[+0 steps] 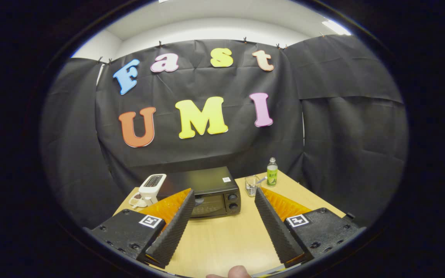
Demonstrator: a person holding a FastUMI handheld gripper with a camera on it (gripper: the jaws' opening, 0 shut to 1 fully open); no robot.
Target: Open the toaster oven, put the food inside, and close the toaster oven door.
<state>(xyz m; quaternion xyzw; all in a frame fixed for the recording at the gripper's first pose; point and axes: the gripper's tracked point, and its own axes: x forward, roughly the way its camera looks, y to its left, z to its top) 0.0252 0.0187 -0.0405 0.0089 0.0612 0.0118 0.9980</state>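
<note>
Wooden table (222, 239) underfoot, black toaster oven (211, 193) standing at its far side, door shut, just beyond the left finger. Likely heavy, rigid, glass-fronted; best taken by the top edge of the door, handle itself hard to make out. White toaster (152, 186) close on its left. Gripper (222, 200) spread wide, holding nothing. Green-labelled bottle (272, 172) and small glass (251, 186) to the oven's right. Food not identified.

The toaster oven (211, 193) — its left front hidden behind one finger (172, 227) of the tongs.
</note>
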